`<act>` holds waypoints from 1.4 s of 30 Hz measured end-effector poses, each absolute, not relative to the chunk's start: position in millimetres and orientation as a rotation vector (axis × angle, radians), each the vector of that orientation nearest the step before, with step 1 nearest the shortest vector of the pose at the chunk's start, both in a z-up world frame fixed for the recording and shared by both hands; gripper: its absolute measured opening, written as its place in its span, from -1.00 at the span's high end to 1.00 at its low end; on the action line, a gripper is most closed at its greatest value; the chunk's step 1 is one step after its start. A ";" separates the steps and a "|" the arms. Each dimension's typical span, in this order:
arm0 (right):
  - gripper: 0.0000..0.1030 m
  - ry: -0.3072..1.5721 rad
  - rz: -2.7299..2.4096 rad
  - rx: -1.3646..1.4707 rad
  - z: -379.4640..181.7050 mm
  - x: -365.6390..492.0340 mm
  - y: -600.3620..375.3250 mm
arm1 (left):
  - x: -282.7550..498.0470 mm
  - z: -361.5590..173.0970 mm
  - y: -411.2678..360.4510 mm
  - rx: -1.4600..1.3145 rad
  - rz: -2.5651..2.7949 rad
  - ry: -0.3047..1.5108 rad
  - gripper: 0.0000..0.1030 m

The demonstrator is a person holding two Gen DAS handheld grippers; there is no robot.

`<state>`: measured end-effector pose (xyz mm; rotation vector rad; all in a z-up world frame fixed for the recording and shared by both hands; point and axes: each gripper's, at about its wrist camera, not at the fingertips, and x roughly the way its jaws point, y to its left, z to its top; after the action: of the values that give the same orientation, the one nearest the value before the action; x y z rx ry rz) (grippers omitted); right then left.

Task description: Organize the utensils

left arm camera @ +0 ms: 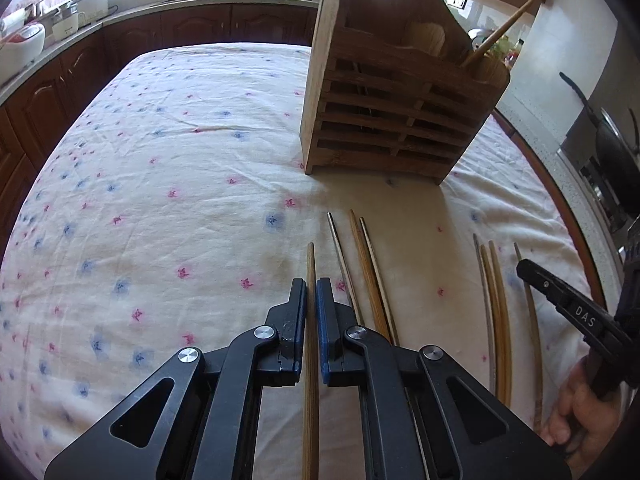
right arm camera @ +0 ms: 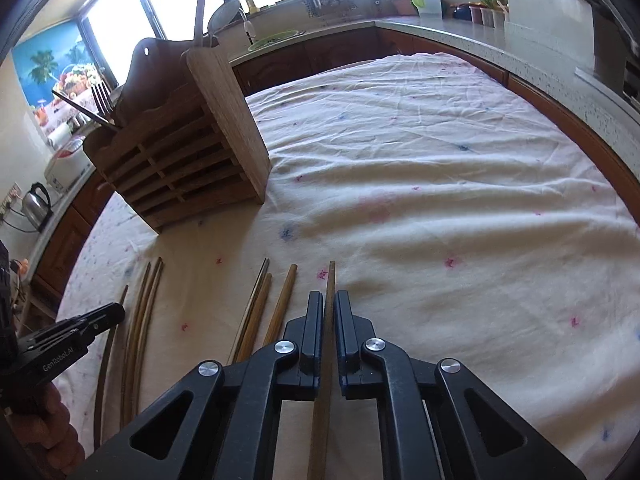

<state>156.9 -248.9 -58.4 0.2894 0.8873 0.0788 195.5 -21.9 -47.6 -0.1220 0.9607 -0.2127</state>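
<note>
Wooden chopsticks fill both our grips: the left gripper (left arm camera: 311,300) has its jaws closed on one chopstick (left arm camera: 311,264), and the right gripper (right arm camera: 329,312) clamps another chopstick (right arm camera: 330,280) the same way. Just beyond, loose chopsticks (left arm camera: 370,264) lie side by side on the table (left arm camera: 160,160) with its flowered cloth. Farther back stands the slatted wooden holder (left arm camera: 392,120), a few utensils already upright inside.

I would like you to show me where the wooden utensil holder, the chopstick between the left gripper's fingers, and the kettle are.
wooden utensil holder (left arm camera: 384,120), left wrist view, slatted front.
chopstick (left arm camera: 311,268), left wrist view, shaft ahead of the left hand-held gripper (left arm camera: 311,292).
kettle (right arm camera: 37,205), right wrist view, metal body.
</note>
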 end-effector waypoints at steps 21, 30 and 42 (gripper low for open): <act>0.90 0.551 0.219 0.368 70.3 104.6 -246.4 | 142.9 78.0 31.5 -0.283 -0.305 0.665 0.91; 0.89 0.490 0.241 0.355 93.0 102.7 -242.6 | 137.7 94.2 33.8 -0.279 -0.305 0.617 0.91; 0.89 0.483 0.247 0.354 94.3 108.5 -242.8 | 143.8 101.3 34.5 -0.293 -0.304 0.595 0.91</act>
<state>108.5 -242.8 94.3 0.3539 0.4832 0.2467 143.8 34.5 101.3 -0.2929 0.5949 -0.3036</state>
